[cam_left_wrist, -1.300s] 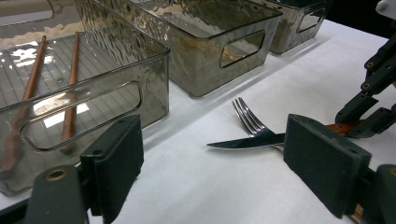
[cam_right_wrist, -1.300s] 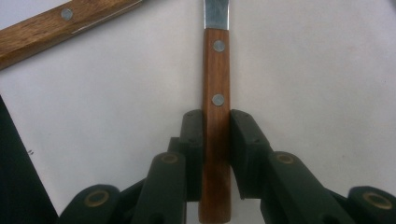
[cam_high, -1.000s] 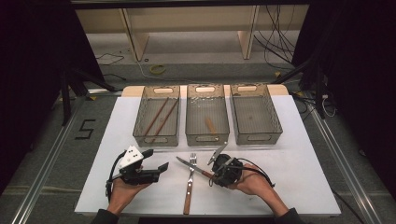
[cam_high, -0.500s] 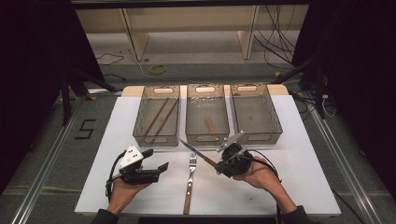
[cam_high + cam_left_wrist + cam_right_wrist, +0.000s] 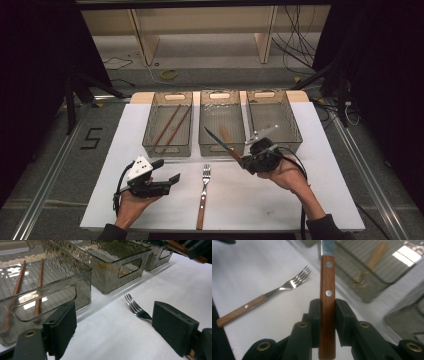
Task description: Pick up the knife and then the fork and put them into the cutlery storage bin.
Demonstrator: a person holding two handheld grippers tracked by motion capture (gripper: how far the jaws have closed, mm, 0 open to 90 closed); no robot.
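1. Since the earlier frames our right tongs [image 5: 245,161] have lifted off the counter [image 5: 330,165] and travelled toward the bins, carrying the knife [image 5: 223,145] with them; the left tongs [image 5: 167,172] have stayed where they were.
2. We hold the right tongs clamped on the knife's wooden handle [image 5: 327,305]: in the right gripper view both black pads press its 2 sides and the 2 rivets sit just above the grip.
3. We see the knife in the air, tilted, its dark blade pointing up and left over the near rim of the middle bin [image 5: 221,145].
4. We keep the left tongs [image 5: 113,327] wide open with nothing between the pads, low over the white counter at the near left.
5. We have the fork [image 5: 203,195] lying flat on the counter between our 2 hands, tines toward the bins, wooden handle toward us; in the left gripper view its tines [image 5: 133,305] lie between the open pads but farther off, untouched.
6. We count 3 smoky clear bins in a row at the far side: the left bin [image 5: 167,147] holds 2 brown chopsticks [image 5: 170,125], the middle one holds a utensil with a wooden handle [image 5: 226,134], and the right bin [image 5: 290,125] sits just beyond our right hand [image 5: 285,172].
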